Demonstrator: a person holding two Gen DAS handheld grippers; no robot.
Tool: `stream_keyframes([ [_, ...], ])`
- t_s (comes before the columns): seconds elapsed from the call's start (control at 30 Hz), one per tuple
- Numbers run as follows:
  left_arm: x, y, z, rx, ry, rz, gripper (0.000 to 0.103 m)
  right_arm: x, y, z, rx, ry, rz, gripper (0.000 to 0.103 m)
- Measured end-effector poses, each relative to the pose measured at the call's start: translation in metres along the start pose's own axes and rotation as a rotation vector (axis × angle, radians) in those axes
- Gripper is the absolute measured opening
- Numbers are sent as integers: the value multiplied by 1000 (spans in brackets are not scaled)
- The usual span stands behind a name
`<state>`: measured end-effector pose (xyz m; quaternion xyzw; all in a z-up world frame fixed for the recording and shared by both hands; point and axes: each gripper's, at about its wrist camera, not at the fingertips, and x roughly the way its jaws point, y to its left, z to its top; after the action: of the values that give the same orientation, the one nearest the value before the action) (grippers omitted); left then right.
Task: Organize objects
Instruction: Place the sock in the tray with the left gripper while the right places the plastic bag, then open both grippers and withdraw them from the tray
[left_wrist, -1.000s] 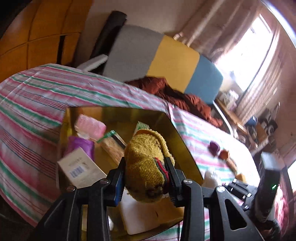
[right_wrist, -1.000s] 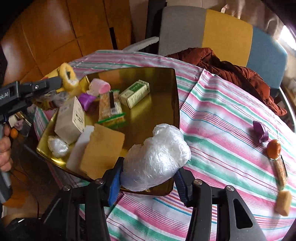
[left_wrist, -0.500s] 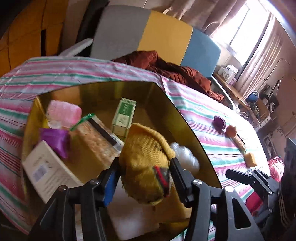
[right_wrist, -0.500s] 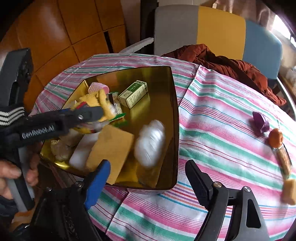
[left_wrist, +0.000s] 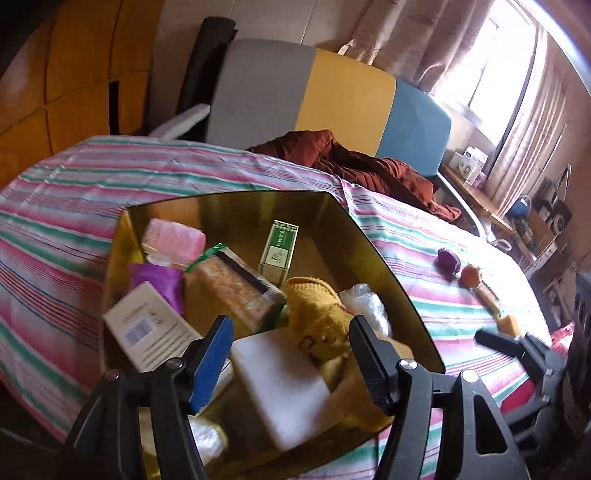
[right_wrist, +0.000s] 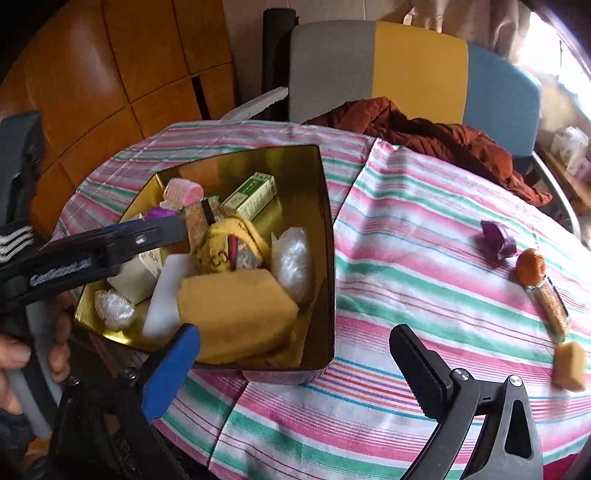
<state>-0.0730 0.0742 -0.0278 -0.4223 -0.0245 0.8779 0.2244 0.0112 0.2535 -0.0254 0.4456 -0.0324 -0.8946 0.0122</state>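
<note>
A gold box (left_wrist: 373, 254) on the striped tablecloth holds several items. A yellow sock (left_wrist: 314, 317) lies in it beside a crumpled clear plastic bag (left_wrist: 365, 302). My left gripper (left_wrist: 290, 354) hangs just over the sock; its jaws are opening and the pads are off the sock. My right gripper (right_wrist: 295, 365) stands at the box's near rim (right_wrist: 328, 258), its jaws opening wide with nothing between them. The plastic bag (right_wrist: 293, 258) rests against the box's right wall, and the sock (right_wrist: 229, 247) lies next to it.
Also in the box are a pink roller (left_wrist: 173, 240), a green carton (left_wrist: 279, 251), a white carton (left_wrist: 151, 328), a white block (left_wrist: 280, 376) and a yellow sponge (right_wrist: 236, 306). On the cloth to the right lie a purple piece (right_wrist: 498, 236), an orange ball (right_wrist: 530, 266), a tube (right_wrist: 552, 306) and a sponge cube (right_wrist: 570, 365). A chair with a red-brown garment (right_wrist: 424, 136) stands behind.
Both grippers have opened. The left let go of the yellow sock and the right let go of the plastic bag; both now lie in the gold box.
</note>
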Motion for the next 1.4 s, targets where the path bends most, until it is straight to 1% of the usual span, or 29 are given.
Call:
stream_keyframes([
  [0.1,-7,-3,-6,16,-10,20,66,-4,1,2,4,-18,-34,103],
  [0.27,-11,-6,-14,23,0,36,66,-10,0,4,16,-31,-83,103],
  [0.57,-20,-10,-20,29,-11,51,66,-25,12,4,-32,-86,-185,103],
  [0.73,-25,-12,-19,35,-23,51,66,-31,16,4,-47,-104,-202,103],
  [1.07,-24,-17,-19,48,-18,56,66,-33,20,3,-79,-119,-249,103],
  [1.27,-24,-31,-17,88,-17,47,66,-29,17,1,-80,-111,-272,103],
  [1.33,-23,-37,-16,107,-14,38,66,-27,10,1,-68,-105,-279,103],
  [1.4,-21,-45,-17,127,-10,25,66,-26,2,0,-50,-98,-307,103],
])
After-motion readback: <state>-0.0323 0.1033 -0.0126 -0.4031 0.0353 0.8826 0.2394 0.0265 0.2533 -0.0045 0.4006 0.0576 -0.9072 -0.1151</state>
